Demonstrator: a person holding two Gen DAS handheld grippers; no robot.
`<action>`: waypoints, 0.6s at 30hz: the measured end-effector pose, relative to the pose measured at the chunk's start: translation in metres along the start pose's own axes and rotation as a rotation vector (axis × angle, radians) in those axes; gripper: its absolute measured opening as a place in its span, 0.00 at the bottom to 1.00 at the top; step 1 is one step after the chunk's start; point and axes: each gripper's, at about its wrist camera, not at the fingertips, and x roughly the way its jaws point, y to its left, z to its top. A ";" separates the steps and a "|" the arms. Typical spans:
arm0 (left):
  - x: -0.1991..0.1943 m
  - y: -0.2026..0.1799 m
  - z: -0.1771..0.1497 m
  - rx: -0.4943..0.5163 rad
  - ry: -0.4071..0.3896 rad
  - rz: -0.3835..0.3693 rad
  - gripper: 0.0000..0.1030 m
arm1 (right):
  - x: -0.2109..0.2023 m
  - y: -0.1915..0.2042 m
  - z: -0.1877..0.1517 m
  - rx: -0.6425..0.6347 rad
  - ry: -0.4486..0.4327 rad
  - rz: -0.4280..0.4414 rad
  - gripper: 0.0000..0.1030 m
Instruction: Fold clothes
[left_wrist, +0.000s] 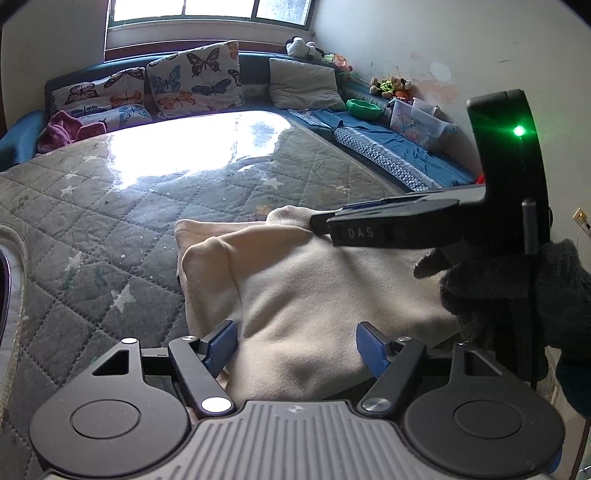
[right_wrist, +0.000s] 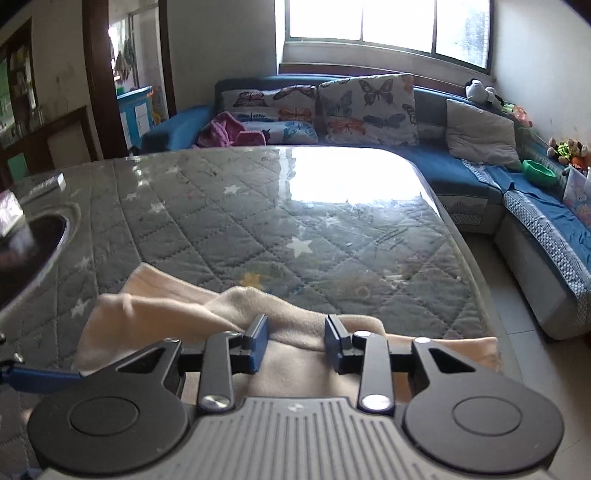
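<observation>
A cream fleece garment lies partly folded on the quilted grey table cover, near its front edge. My left gripper is open and sits low over the garment's near part, with cloth between its blue pads. My right gripper is open over the garment, its pads on either side of a raised fold at the far edge. In the left wrist view the right gripper reaches in from the right onto that fold, held by a gloved hand.
A blue corner sofa with butterfly cushions wraps the far and right sides. A pink cloth lies on it. A green bowl and a plastic box sit on the right bench. A dark round object is at the left.
</observation>
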 end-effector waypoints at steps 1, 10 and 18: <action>-0.001 0.000 0.000 0.001 -0.002 0.005 0.80 | -0.002 -0.001 0.001 0.008 -0.008 0.003 0.37; -0.007 0.002 -0.006 0.012 -0.005 0.045 0.89 | -0.044 0.003 -0.011 0.008 -0.089 -0.053 0.71; -0.017 0.005 -0.019 0.008 -0.004 0.058 0.98 | -0.076 0.004 -0.041 0.054 -0.118 -0.124 0.92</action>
